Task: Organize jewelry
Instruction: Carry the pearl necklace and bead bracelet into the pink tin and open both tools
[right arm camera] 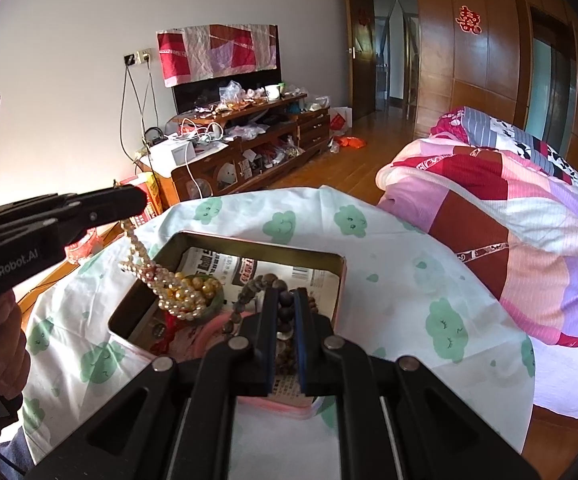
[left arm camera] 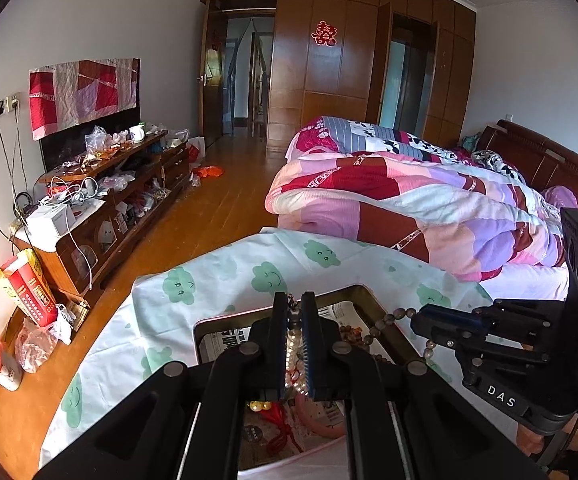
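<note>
Right gripper clamped on wooden beads over tin. Left gripper clamped on pearls, lifted from tin lined with newspaper, standing on cloth.

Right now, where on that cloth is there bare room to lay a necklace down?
The cloud-print cloth lies bare between the tin box and the quilt, also past the box's far rim. Inside the box it is crowded: the pearl necklace and wooden bead strand hang there from both grippers.
</note>
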The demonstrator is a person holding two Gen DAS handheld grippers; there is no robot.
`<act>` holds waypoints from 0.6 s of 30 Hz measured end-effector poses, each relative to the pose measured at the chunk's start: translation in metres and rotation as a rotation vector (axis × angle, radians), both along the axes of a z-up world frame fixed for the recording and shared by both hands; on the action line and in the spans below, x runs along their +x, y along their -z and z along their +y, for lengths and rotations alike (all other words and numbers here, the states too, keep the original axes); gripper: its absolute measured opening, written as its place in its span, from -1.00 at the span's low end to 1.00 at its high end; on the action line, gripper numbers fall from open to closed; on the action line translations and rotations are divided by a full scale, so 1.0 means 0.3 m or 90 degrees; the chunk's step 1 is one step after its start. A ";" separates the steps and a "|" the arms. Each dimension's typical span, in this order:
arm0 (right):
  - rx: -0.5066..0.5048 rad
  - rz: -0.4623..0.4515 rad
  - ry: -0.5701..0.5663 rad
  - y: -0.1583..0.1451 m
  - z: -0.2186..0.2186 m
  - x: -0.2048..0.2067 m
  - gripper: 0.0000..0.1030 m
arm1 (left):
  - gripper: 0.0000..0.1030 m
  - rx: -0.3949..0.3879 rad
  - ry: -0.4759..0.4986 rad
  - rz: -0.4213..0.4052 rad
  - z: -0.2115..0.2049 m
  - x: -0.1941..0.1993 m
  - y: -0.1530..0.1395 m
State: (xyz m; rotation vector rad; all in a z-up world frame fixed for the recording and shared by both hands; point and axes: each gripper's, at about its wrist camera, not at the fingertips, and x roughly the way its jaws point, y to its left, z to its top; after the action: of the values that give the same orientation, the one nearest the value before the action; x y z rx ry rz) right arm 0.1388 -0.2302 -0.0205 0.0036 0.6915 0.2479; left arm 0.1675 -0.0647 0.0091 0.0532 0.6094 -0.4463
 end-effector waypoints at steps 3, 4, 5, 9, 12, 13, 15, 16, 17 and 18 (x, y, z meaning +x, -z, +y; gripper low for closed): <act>0.002 0.005 0.007 0.010 -0.008 0.020 -0.79 | -0.89 0.002 0.001 0.004 -0.013 0.023 0.008; 0.001 0.007 0.008 0.013 -0.009 0.024 -0.79 | -0.89 0.002 0.001 0.006 -0.015 0.028 0.010; 0.001 0.009 0.008 0.018 -0.010 0.026 -0.79 | -0.89 0.001 0.002 0.008 -0.016 0.030 0.011; 0.001 0.018 0.004 0.033 -0.007 0.031 -0.79 | -0.89 0.009 0.005 0.015 -0.024 0.033 0.034; 0.000 0.025 0.006 0.045 -0.005 0.039 -0.79 | -0.89 0.010 0.005 0.027 -0.022 0.036 0.059; 0.001 0.028 0.005 0.050 -0.004 0.044 -0.79 | -0.89 0.012 0.006 0.029 -0.022 0.035 0.066; 0.001 0.033 0.005 0.058 0.000 0.051 -0.79 | -0.89 0.020 0.008 0.033 -0.025 0.035 0.079; -0.001 0.034 0.004 0.061 0.003 0.055 -0.79 | -0.89 0.022 0.011 0.035 -0.027 0.034 0.084; -0.001 0.036 0.003 0.066 0.007 0.057 -0.79 | -0.89 0.024 0.013 0.037 -0.027 0.032 0.089; 0.001 0.039 0.001 0.070 0.011 0.058 -0.79 | -0.89 0.028 0.014 0.036 -0.026 0.030 0.092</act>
State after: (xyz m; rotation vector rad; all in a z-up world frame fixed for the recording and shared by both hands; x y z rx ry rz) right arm 0.1563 -0.2269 -0.0415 0.0138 0.7518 0.2472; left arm 0.1765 -0.0726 -0.0184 0.0900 0.6754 -0.4564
